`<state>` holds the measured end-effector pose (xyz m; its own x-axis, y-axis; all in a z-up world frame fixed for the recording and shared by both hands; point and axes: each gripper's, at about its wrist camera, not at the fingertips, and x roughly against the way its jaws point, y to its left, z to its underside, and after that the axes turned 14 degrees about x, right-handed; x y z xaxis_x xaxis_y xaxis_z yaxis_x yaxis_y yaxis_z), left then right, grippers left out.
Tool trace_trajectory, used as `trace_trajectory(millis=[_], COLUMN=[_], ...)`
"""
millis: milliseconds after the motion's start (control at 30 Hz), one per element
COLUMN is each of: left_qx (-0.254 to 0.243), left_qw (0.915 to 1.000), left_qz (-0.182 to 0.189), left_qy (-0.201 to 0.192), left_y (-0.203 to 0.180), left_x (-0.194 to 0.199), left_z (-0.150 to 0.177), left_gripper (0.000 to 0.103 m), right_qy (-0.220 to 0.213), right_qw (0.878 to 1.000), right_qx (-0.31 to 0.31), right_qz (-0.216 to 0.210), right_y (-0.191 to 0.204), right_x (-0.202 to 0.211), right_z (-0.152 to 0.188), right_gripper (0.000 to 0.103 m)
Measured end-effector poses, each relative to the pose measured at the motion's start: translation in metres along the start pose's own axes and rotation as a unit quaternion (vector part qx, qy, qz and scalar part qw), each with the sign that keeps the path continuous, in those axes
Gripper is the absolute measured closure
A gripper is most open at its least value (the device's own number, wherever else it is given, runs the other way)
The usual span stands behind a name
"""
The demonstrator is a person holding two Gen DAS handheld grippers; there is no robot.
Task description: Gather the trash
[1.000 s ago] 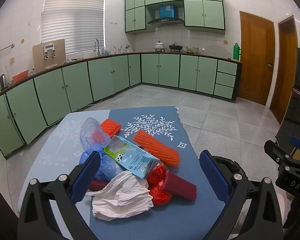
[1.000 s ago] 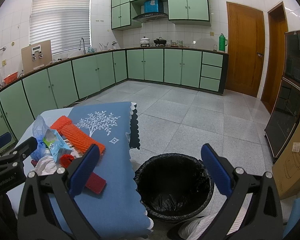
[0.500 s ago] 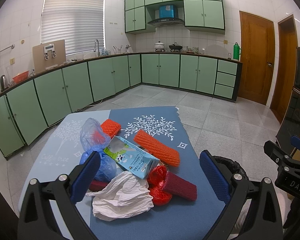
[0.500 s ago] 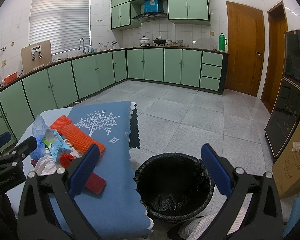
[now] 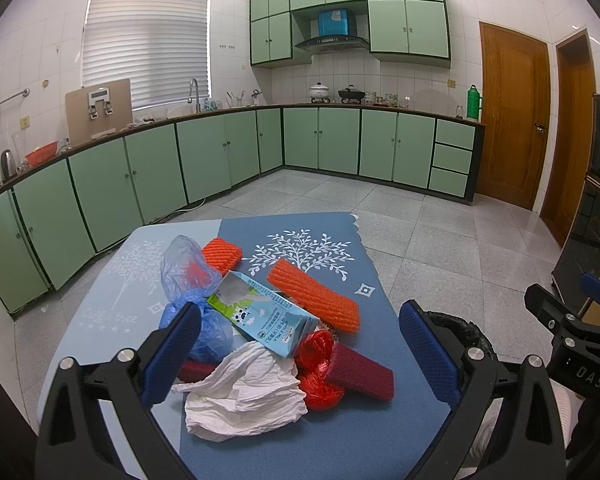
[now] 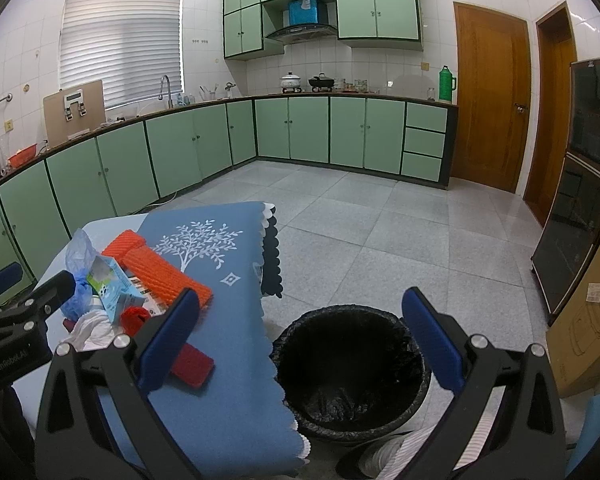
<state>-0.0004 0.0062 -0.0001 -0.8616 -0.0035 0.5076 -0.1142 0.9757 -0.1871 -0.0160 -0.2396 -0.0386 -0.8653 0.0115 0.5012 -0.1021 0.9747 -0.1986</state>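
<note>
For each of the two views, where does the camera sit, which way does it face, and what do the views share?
Left wrist: rides the left gripper, looking over the trash pile on the table; its blue fingers and the right gripper's side show.
Right wrist: rides the right gripper, aimed at the black bin beside the table; the left gripper shows at left.
Shared: milk carton, orange roll, kitchen cabinets.

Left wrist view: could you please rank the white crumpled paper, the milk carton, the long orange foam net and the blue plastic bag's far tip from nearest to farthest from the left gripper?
From the open left gripper:
1. White crumpled paper, between the fingers, nearest.
2. Milk carton, just beyond, centre.
3. Long orange foam net, behind the carton, to the right.
4. Blue plastic bag's far tip, back left, farthest.
</note>
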Motion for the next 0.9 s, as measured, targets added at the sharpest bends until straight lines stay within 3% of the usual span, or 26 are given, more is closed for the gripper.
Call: trace_trajectory(millis=[900], left_qx=[0.006], left_qw=[1.0], left_qz=[-0.004], left_qy=[0.002], left_y=[0.007], left_x=[-0.005], left_z=[0.0], left_gripper=[0.006], right_qy=[-0.007], right_qw=[1.0], right_qx=[-0.009], right_qz=[-0.009], right_y=[-0.001], right_x=[-0.001], right_z=[-0.001], right_gripper=[0.005])
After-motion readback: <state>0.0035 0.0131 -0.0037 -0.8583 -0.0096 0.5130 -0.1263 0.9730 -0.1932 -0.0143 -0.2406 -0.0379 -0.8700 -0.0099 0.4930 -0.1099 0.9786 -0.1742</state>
